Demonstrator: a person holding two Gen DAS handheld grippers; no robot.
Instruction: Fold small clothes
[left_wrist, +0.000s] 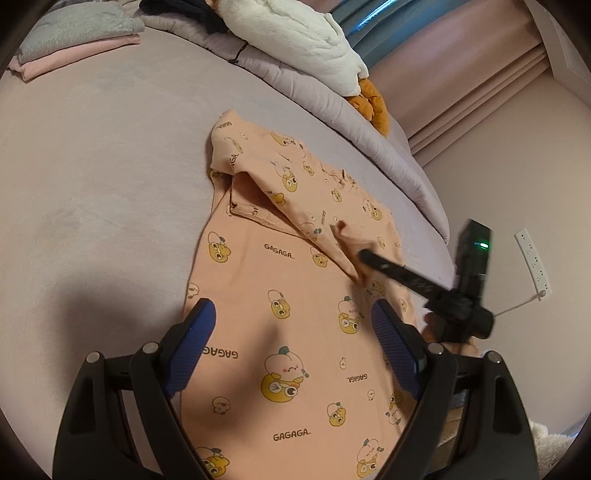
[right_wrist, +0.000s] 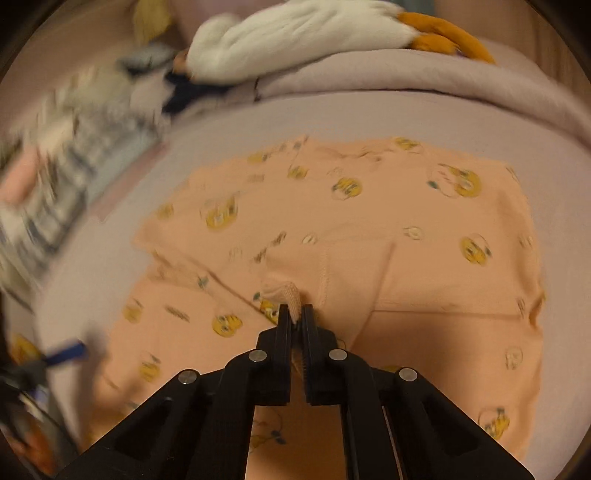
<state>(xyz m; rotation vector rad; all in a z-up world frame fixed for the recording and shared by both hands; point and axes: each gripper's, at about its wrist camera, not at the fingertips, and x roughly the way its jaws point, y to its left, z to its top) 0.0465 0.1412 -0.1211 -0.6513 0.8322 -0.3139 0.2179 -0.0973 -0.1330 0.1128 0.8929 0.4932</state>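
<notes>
A peach top (left_wrist: 288, 280) printed with yellow ducks and "GAGAGA" lies flat on the lilac bed sheet (left_wrist: 92, 184). One sleeve (left_wrist: 295, 192) is folded across its chest. My left gripper (left_wrist: 291, 308) hovers open over the lower body of the top, its blue pads (left_wrist: 199, 332) wide apart with nothing between them. My right gripper (left_wrist: 364, 254) comes in from the right and pinches the sleeve cuff (left_wrist: 347, 240). In the right wrist view the right gripper (right_wrist: 295, 310) is shut on the ribbed cuff (right_wrist: 284, 291), with the top (right_wrist: 369, 206) spread beyond it.
A folded grey and pink stack (left_wrist: 74, 40) sits at the far left of the bed. A white plush toy with orange feet (left_wrist: 295, 33) rests on a lilac quilt (left_wrist: 332, 110) along the far edge. A power strip (left_wrist: 532, 258) hangs on the wall at right.
</notes>
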